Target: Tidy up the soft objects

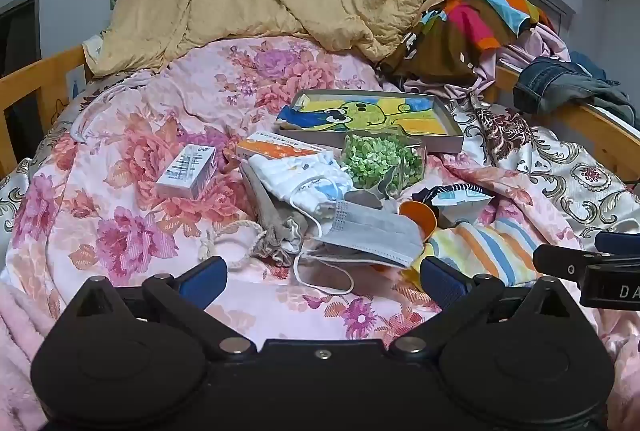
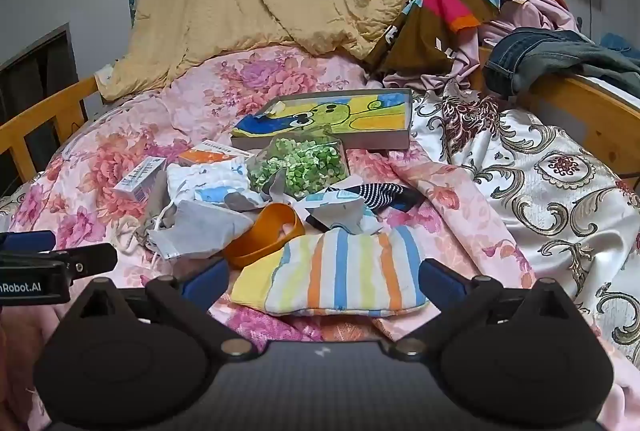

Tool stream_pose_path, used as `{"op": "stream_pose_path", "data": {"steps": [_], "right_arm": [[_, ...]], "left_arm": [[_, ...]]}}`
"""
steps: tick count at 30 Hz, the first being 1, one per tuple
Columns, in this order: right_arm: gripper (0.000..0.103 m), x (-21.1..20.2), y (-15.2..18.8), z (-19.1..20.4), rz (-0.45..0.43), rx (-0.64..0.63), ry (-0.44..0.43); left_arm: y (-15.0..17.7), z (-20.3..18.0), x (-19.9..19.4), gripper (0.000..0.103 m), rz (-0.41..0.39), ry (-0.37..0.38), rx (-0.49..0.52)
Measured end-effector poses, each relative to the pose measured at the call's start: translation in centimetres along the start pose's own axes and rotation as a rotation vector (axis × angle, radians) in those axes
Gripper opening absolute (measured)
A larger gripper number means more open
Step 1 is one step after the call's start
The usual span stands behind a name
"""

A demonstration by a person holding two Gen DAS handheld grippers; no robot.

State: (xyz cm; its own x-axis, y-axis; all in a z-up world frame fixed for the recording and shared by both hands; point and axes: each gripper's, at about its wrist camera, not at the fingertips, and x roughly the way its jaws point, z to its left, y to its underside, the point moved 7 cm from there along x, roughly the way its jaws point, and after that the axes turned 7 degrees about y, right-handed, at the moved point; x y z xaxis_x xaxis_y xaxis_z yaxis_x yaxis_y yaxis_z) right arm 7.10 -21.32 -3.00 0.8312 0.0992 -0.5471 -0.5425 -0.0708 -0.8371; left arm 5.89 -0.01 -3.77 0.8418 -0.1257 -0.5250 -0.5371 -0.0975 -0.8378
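1. Floral quilt [image 1: 132, 151]: covers the bed; every item lies on its uneven folds.
2. Shallow box [image 2: 400, 141], cartoon-printed inside: at 12 o'clock of the clutter, empty and open upward; a likely receptacle.
3. Striped cloth [image 2: 340, 271]: at 6 o'clock of the pile, directly between the right gripper's fingers. Long axis runs 9 to 3 o'clock; stripes run 12 to 6.
4. Grey face mask [image 1: 372, 235]: ahead of the left gripper, toward 1 o'clock. Long axis runs roughly 10 to 4 o'clock; one ear loop trails toward 6.
5. Orange cup [image 2: 266, 235]: touches the striped cloth's 11 o'clock corner.
6. Left gripper [image 1: 324, 281] and right gripper [image 2: 324, 281]: both spread wide, holding nothing, above the bedding.
7. Risks, as judged: closing on the striped cloth may also pinch the quilt beneath, since both are thin; lifting it may tip the cup; the mask's loop may snag the drawstring pouch [image 1: 276, 231] beside it.
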Motion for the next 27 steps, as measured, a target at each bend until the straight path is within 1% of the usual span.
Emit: {"op": "stream_pose_path", "data": {"steps": [6, 14, 27], "right_arm": [[0.103, 0.03, 0.02, 0.04, 0.004, 0.002, -0.002], [0.103, 0.03, 0.21, 0.55, 0.003, 0.001, -0.007], [0.103, -0.02, 0.04, 0.17, 0.004, 0.003, -0.008]], "left_arm": [[0.0, 0.04, -0.16, 0.102, -0.003, 0.014, -0.001], [0.86, -0.11, 0.38, 0.102, 0.003, 0.006, 0.007], [0.43, -0.04, 0.39, 0.102, 0.015, 0.009, 0.002]]}}
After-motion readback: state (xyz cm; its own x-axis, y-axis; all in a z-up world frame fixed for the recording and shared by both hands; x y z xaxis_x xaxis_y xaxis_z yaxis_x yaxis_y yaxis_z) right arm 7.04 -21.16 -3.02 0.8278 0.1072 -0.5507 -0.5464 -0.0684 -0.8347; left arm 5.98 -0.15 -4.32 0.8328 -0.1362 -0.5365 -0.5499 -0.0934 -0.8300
